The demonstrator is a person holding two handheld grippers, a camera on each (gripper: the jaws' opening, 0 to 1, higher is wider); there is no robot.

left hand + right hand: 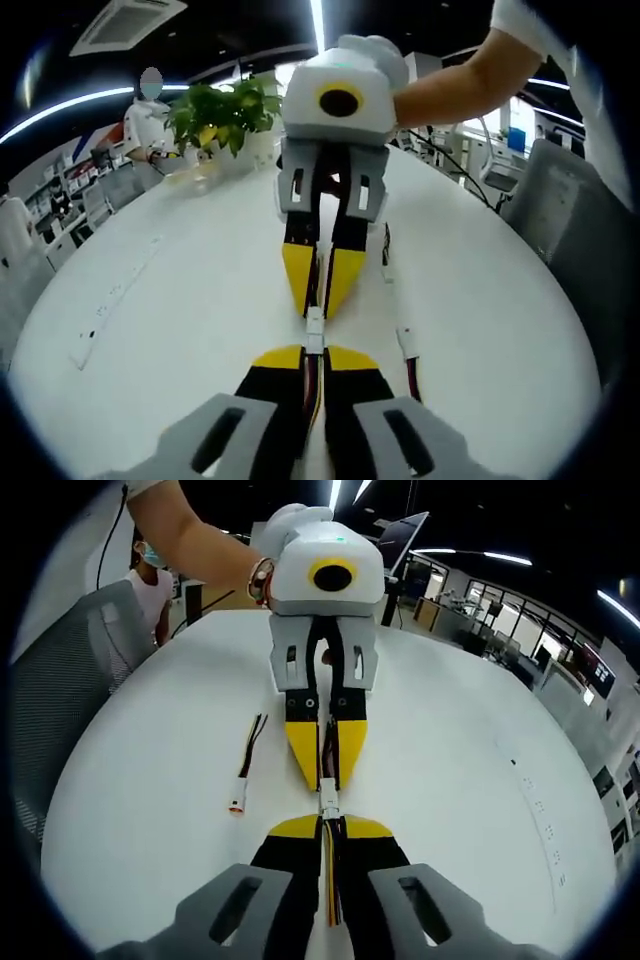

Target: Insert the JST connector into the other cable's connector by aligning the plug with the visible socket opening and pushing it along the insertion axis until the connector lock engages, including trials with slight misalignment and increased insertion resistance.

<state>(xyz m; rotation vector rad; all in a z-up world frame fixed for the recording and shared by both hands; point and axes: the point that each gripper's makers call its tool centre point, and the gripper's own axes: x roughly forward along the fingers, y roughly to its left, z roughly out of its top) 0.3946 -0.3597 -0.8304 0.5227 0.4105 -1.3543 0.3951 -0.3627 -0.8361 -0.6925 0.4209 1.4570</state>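
Observation:
In the left gripper view my left gripper (316, 352) is shut on a cable with red and black wires. Its small white JST connector (315, 328) sticks out past the yellow tips. My right gripper (320, 308) faces it tip to tip, shut on the other cable. The two connectors meet in the short gap between the tips, and I cannot tell how deep they are seated. In the right gripper view my right gripper (330, 822) pinches red, yellow and black wires. The white connector pair (328, 802) lies ahead of it, held from the far side by the left gripper (327, 780).
A spare cable with a white connector (406, 345) (237, 804) lies on the round white table (180, 300) beside the grippers. A potted plant (225, 110) stands at the far edge. Grey chairs (570, 200) (70, 680) flank the table. A person (150, 580) sits behind.

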